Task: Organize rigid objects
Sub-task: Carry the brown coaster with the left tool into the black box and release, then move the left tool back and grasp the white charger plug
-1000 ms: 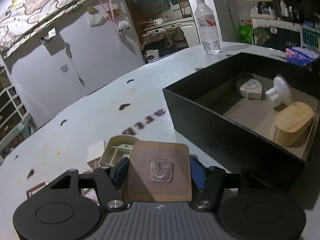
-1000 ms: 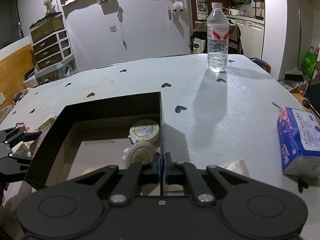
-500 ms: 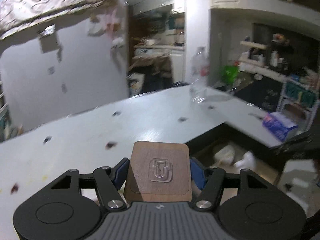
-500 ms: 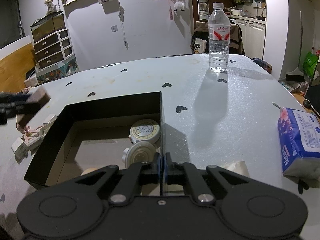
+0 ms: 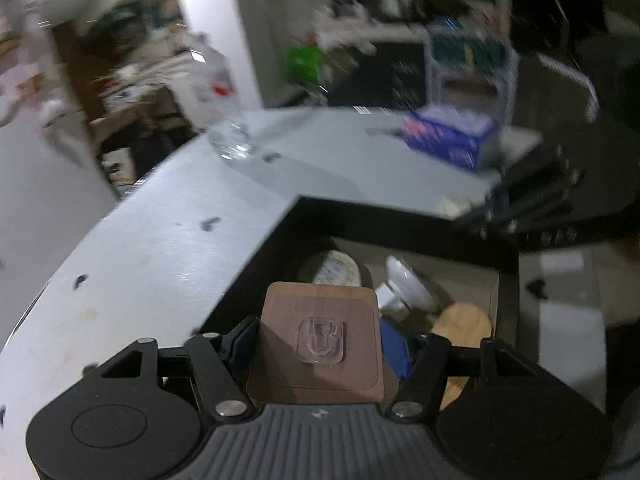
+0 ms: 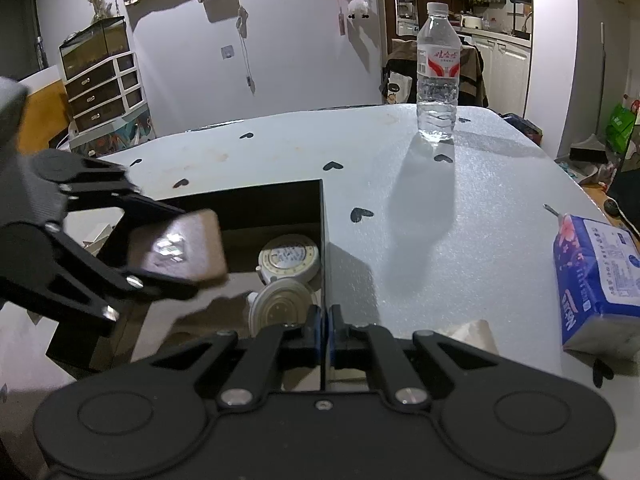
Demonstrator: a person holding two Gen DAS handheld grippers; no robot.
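My left gripper (image 5: 320, 340) is shut on a brown square tile (image 5: 316, 344) that carries a clear plastic hook. In the right wrist view the left gripper (image 6: 180, 246) holds that brown tile (image 6: 176, 246) above the open black box (image 6: 248, 204), over its left half. Inside the box lie a round white dial (image 6: 289, 258), a white round cap (image 6: 280, 306) and an oval wooden case (image 5: 462, 324). The right gripper (image 6: 325, 324) is shut on the box's right wall, near the front corner.
A water bottle (image 6: 437, 72) stands at the far side of the white table. A blue tissue pack (image 6: 596, 276) lies at the right edge, with a crumpled tissue (image 6: 472, 334) near my right gripper. Small white items (image 6: 98, 234) sit left of the box.
The left gripper lifted the brown tile off the table left of the box and swung it right, over the box. The right gripper stayed put.
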